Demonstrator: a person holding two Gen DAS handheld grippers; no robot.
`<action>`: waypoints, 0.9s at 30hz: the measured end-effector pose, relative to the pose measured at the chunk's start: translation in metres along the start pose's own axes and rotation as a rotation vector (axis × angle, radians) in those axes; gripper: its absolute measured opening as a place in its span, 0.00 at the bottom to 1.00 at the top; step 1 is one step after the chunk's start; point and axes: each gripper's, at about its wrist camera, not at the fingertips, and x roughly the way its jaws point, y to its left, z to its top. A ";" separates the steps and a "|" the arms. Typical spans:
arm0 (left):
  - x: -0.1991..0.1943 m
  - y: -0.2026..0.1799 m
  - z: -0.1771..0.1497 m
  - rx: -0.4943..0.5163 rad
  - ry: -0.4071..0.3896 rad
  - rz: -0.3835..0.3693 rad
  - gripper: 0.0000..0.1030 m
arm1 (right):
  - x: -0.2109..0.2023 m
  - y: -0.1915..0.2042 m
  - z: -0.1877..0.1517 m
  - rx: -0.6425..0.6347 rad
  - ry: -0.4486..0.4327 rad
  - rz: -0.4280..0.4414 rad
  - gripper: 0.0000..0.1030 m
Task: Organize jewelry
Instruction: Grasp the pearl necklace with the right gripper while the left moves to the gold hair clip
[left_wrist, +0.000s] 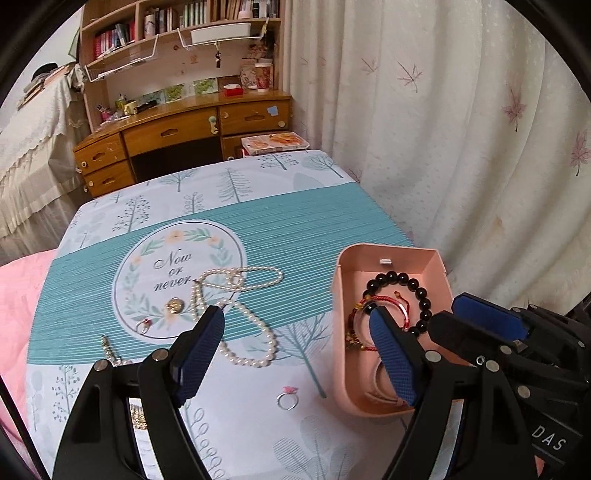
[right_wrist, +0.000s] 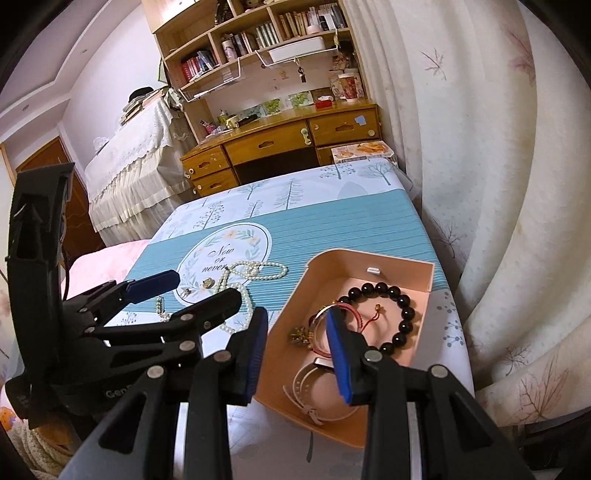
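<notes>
- Over the tree-printed tablecloth, the left gripper tilts downward, jaws spread wide, empty, straddling the edge of the pink rectangular plastic box.
- Beside it, the right gripper slants down over the box, jaws partly apart, pinching nothing.
- Inside lies a black beaded bracelet; the white pearl necklace rests on the cloth.

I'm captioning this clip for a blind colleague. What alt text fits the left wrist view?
The open left tongs hover empty over a tree-print tablecloth, where a pearl necklace and a ring lie loose. To the right, a pink box holds a black bead bracelet; the right tongs reach in beside it.
</notes>
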 end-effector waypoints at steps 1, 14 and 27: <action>-0.002 0.003 -0.001 -0.004 -0.001 0.000 0.77 | 0.000 0.002 0.000 -0.003 0.003 0.001 0.32; -0.029 0.065 -0.015 -0.034 0.003 0.162 0.78 | 0.016 0.047 0.012 -0.109 0.050 -0.019 0.32; -0.048 0.184 -0.038 -0.255 0.065 0.265 0.78 | 0.100 0.086 0.071 -0.117 0.243 0.073 0.32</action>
